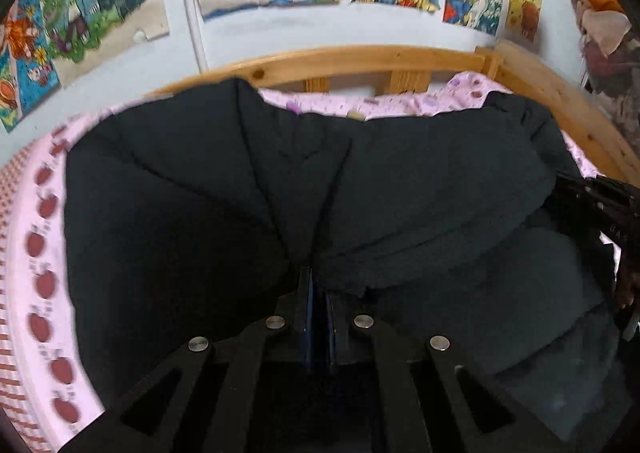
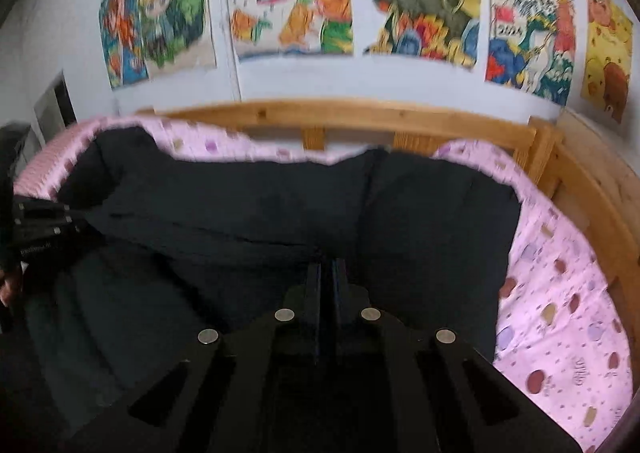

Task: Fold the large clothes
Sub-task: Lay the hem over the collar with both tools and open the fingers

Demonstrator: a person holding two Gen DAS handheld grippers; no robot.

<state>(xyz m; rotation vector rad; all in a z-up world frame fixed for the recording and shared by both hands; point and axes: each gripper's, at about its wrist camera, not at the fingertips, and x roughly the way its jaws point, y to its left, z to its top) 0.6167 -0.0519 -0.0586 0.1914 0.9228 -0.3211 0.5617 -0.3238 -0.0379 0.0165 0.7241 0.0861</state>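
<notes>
Both the left gripper (image 1: 319, 281) and right gripper (image 2: 328, 269) seemingly pinch the black jacket (image 1: 400, 189); poster lettering is unreadable.

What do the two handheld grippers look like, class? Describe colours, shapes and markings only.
Both the left gripper and the right gripper are matt black, with two flat parallel fingers showing dark blue edges. Angular black linkage arms with cut-out slots fan back from them, joined by four round silver rivets. Faint pale lettering marks each body's side; it is too blurred to read.
</notes>
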